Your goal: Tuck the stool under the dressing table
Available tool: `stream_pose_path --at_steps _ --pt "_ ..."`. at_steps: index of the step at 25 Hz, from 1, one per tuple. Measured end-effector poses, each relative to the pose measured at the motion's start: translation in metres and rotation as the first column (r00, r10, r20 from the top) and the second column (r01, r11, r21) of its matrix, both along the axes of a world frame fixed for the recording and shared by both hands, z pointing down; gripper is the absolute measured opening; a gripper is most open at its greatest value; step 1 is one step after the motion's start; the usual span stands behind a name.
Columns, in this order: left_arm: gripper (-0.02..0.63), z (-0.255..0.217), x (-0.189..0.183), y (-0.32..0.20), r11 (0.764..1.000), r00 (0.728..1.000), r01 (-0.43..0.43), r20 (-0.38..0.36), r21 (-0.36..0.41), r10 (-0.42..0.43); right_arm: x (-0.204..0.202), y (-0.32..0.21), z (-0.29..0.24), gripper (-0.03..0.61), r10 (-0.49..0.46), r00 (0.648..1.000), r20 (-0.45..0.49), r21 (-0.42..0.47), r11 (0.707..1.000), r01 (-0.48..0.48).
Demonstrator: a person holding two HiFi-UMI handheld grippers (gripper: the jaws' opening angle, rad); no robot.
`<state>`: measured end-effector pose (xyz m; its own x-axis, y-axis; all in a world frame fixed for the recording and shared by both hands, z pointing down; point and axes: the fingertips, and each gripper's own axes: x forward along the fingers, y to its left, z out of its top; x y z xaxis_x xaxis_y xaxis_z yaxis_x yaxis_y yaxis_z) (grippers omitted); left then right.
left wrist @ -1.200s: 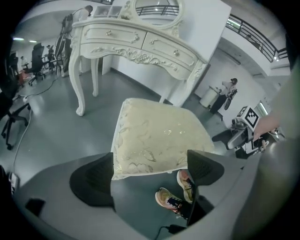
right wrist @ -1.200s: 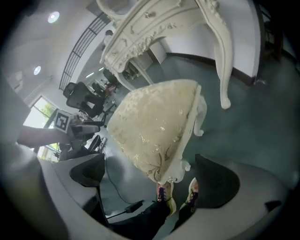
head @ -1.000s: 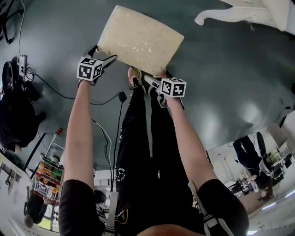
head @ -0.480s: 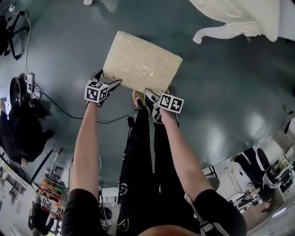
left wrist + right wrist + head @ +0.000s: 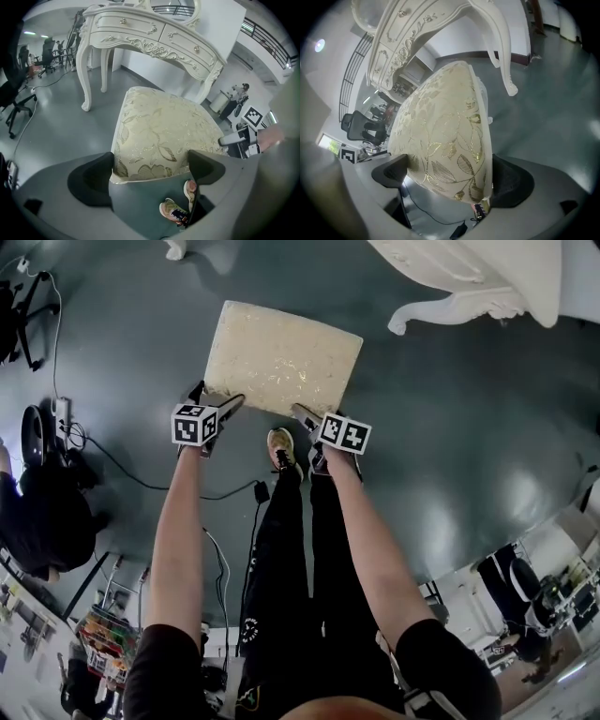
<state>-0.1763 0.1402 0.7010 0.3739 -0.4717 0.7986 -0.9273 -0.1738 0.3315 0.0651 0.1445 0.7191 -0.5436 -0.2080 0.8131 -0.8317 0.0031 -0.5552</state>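
The stool (image 5: 281, 357) has a cream seat cushion with gold leaf patterns and stands on the grey floor. The white carved dressing table (image 5: 487, 277) is beyond it at the upper right. My left gripper (image 5: 214, 397) is shut on the cushion's near left corner, and my right gripper (image 5: 314, 418) on its near right corner. In the left gripper view the stool (image 5: 159, 131) sits between the dark pads (image 5: 91, 180) of the left gripper (image 5: 150, 173), with the dressing table (image 5: 154, 33) straight ahead. In the right gripper view the stool (image 5: 440, 136) fills the right gripper (image 5: 450, 180), under the dressing table (image 5: 417, 37).
A black cable (image 5: 141, 465) runs over the floor by my shoes (image 5: 281, 451). Office chairs (image 5: 14, 93) stand at the left. A table leg (image 5: 441, 310) curves down right of the stool. A person (image 5: 236, 96) stands far off by the wall.
The stool has slid away from me toward the dressing table, held by both grippers. My feet have stepped forward after it, and more of the table shows at the top right.
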Motion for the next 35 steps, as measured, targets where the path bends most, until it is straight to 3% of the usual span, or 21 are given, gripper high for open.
stream_pose_path --at_steps 9,14,22,30,35 --pt "0.502 -0.001 -0.015 -0.054 0.989 0.989 0.131 0.057 0.062 -0.135 -0.013 -0.078 0.004 0.568 -0.041 0.999 -0.005 0.068 0.997 0.042" --pt "0.5 -0.008 -0.021 -0.083 0.974 0.977 0.178 0.091 0.137 -0.191 -0.019 -0.116 -0.002 0.569 -0.031 0.999 -0.021 0.132 0.991 0.033" --pt "0.495 -0.015 -0.042 -0.135 0.952 0.977 0.155 0.1 0.263 -0.187 -0.04 -0.167 -0.017 0.575 0.059 0.997 -0.049 0.305 0.951 -0.041" --pt "0.494 -0.016 -0.053 -0.174 0.932 0.972 0.15 0.124 0.329 -0.2 -0.044 -0.192 -0.021 0.578 0.216 0.966 -0.141 0.348 0.924 -0.156" --pt "0.477 -0.017 -0.054 -0.2 0.923 0.97 0.146 0.131 0.356 -0.204 -0.046 -0.216 -0.027 0.558 0.278 0.94 -0.2 0.402 0.898 -0.18"
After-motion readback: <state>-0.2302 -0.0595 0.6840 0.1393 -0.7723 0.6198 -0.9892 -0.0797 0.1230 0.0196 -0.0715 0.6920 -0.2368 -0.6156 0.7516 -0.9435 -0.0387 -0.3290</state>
